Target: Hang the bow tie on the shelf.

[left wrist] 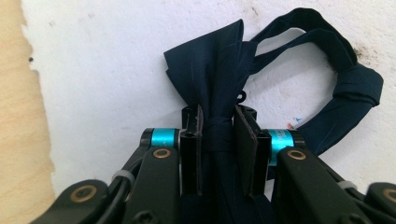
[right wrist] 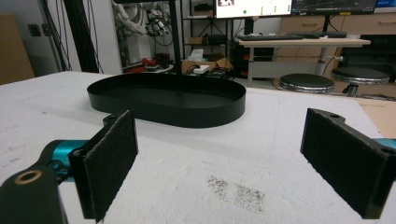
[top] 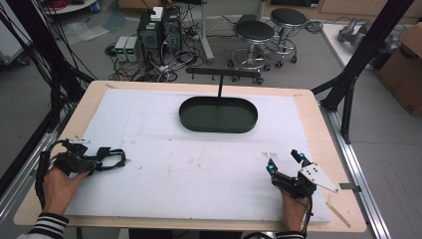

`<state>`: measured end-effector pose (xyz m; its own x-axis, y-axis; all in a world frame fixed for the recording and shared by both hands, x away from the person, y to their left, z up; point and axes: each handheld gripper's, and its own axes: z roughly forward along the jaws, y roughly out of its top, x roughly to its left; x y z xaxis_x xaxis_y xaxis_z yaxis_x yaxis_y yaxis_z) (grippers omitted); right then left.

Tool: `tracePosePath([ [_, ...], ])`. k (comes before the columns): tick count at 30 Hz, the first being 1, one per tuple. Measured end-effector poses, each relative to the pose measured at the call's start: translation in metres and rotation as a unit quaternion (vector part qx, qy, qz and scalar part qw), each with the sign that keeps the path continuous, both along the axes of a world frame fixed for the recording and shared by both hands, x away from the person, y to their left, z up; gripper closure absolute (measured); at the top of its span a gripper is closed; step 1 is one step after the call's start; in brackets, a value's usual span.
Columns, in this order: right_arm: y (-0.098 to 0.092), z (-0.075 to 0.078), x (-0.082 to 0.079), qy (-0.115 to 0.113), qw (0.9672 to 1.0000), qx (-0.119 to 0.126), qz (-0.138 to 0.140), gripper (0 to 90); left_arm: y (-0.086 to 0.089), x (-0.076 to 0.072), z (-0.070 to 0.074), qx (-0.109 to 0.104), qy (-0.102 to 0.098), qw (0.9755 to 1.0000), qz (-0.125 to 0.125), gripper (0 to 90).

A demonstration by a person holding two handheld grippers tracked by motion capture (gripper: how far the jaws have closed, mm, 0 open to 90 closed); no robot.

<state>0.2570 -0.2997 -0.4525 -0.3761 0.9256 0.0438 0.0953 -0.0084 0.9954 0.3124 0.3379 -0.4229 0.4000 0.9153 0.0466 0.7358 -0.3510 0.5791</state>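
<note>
Lower left of the high view: left gripper [top: 102,158] is clamped on the knot of a dark bow tie [left wrist: 219,79], pinning it to the white sheet [top: 199,159] near its left edge, likely so the strap loop trails free for lifting. Lower right: right gripper [top: 283,162] waits with jaws wide and nothing between them, facing the black oval tray [top: 219,127] at top centre, probably the drop spot.
</note>
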Motion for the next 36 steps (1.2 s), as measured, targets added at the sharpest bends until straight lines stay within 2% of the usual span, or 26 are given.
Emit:
tracePosePath([
  [3,0.000,0.000,0.000,0.000,1.0000,0.000,0.000,10.1,-0.001,-0.001,0.000,0.001,-0.012,0.9999,-0.004,73.9],
  [10,0.000,0.000,0.000,0.000,1.0000,0.000,0.001,10.1,-0.001,-0.002,0.001,0.001,-0.020,0.9998,-0.009,74.2],
  [14,0.000,0.000,0.000,0.000,1.0000,0.000,0.000,10.1,-0.001,-0.004,0.003,-0.002,-0.038,0.9991,-0.018,74.2],
  [18,0.000,0.000,0.000,0.000,1.0000,0.000,0.000,10.1,0.000,-0.006,0.005,-0.016,-0.057,0.9980,-0.024,74.3],
  [19,0.000,0.000,0.000,0.000,1.0000,0.000,0.000,10.1,0.000,-0.008,0.008,-0.028,-0.076,0.9963,-0.028,74.4],
  [22,0.000,0.000,0.000,0.000,1.0000,0.001,0.000,10.1,0.001,-0.011,0.011,-0.042,-0.102,0.9934,-0.033,74.3],
  [24,0.000,0.000,0.000,0.000,1.0000,0.000,0.000,10.1,0.002,-0.012,0.012,-0.049,-0.113,0.9917,-0.037,74.3],
  [25,0.000,0.000,0.000,0.000,1.0000,0.000,0.001,10.1,0.002,-0.012,0.012,-0.049,-0.113,0.9917,-0.037,74.4],
  [28,0.000,0.000,0.000,0.000,1.0000,0.000,0.000,10.1,0.003,-0.014,0.016,-0.068,-0.129,0.9882,-0.045,74.4],
  [29,0.000,0.000,0.000,-0.001,1.0000,0.000,0.000,10.1,0.003,-0.014,0.016,-0.068,-0.129,0.9882,-0.045,74.4],
  [30,0.000,0.000,0.000,0.000,1.0000,-0.001,0.000,10.1,0.002,-0.015,0.018,-0.083,-0.139,0.9858,-0.047,74.4],
  [31,0.000,0.000,0.000,0.000,1.0000,0.000,0.000,10.1,0.001,-0.016,0.019,-0.087,-0.143,0.9846,-0.049,74.4],
  [32,0.000,0.000,0.000,0.000,1.0000,0.000,0.000,10.1,0.001,-0.016,0.019,-0.087,-0.143,0.9846,-0.049,74.3],
  [34,0.000,0.000,0.000,0.000,1.0000,0.000,0.000,10.1,0.000,-0.016,0.021,-0.102,-0.154,0.9815,-0.052,74.3],
  [35,0.000,0.000,0.000,-0.001,1.0000,0.000,-0.001,10.1,-0.002,-0.018,0.024,-0.117,-0.169,0.9773,-0.054,74.4],
  [36,0.000,0.000,0.000,0.000,1.0000,0.000,0.000,10.1,-0.002,-0.018,0.024,-0.117,-0.169,0.9773,-0.054,74.4],
])
